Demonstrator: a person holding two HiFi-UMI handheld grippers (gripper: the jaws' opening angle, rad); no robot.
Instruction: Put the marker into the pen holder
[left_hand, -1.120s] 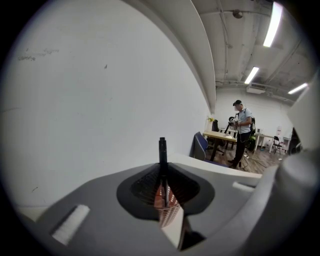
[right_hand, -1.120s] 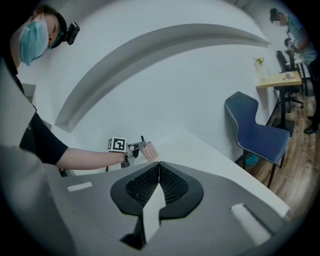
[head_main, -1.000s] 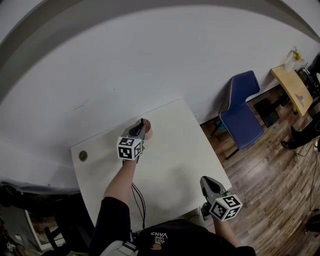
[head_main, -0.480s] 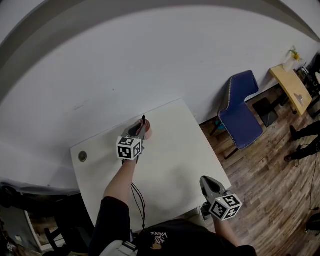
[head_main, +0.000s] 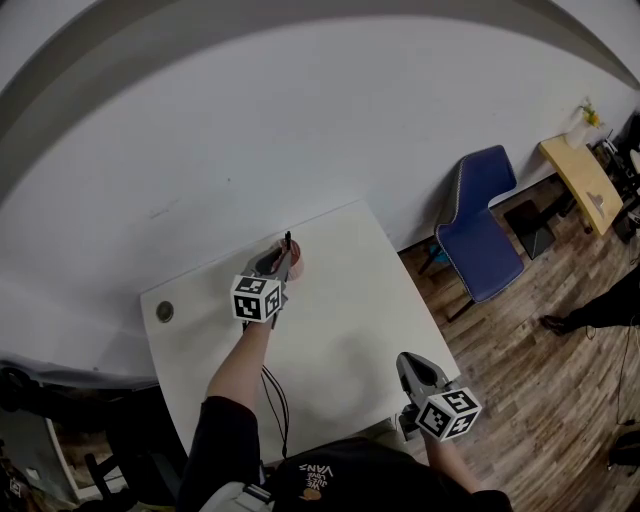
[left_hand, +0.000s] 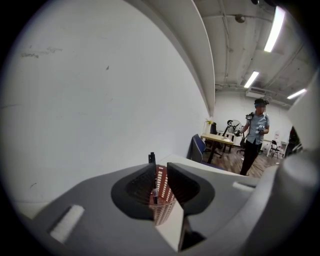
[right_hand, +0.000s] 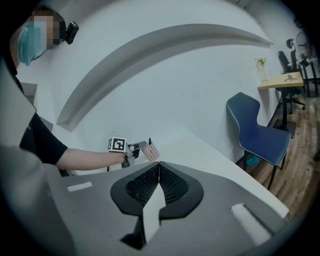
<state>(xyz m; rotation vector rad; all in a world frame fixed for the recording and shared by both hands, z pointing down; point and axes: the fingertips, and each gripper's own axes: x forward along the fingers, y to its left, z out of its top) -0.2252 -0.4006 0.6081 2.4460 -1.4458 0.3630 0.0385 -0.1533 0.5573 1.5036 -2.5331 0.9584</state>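
A red mesh pen holder (head_main: 296, 263) stands near the far edge of the white table (head_main: 340, 300). A thin black marker (head_main: 288, 242) stands upright in it, its top sticking out. My left gripper (head_main: 279, 262) is right at the holder. In the left gripper view its jaws stand slightly apart, with the marker (left_hand: 152, 172) close against the left jaw and the holder (left_hand: 162, 200) showing through the gap. My right gripper (head_main: 406, 362) hovers over the table's near right corner. Its jaws meet with nothing between them (right_hand: 159, 167). From there I see the holder (right_hand: 152, 151) far off.
A blue chair (head_main: 485, 220) stands on the wooden floor right of the table. A wooden desk (head_main: 585, 175) is farther right. A round cable hole (head_main: 166, 312) sits at the table's left and a black cable (head_main: 280, 400) runs near the front. A person (left_hand: 254, 135) stands in the distance.
One second ago the marker leaned over the holder in the left gripper; now it stands upright in the holder. The right gripper has barely moved.
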